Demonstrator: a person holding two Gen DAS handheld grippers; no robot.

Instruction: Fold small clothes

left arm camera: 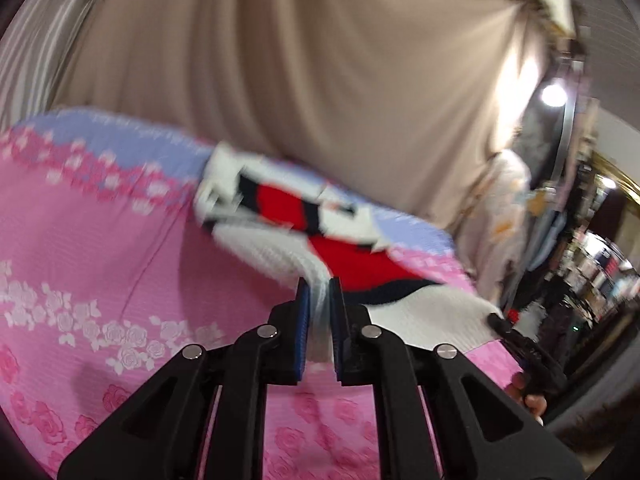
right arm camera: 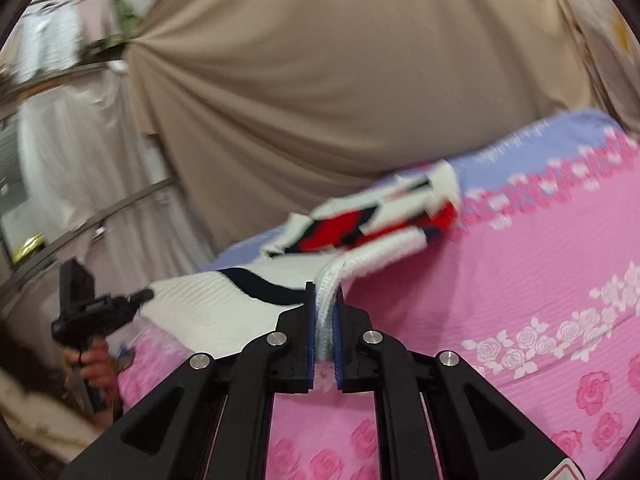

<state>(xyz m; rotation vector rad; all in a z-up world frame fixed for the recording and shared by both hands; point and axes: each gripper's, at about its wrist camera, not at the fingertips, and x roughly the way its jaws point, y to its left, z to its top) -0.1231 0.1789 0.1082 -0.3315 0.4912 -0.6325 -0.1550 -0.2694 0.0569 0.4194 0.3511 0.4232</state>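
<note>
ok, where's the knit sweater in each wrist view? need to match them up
Left wrist: sweater runs from centre down to the left gripper, whose jaws pinch its white edge; the right gripper holds its far corner at lower right.
Right wrist: sweater centre, white edge pinched in the right gripper; left gripper at left.
Shared landmark: pink rose bedsheet.
</note>
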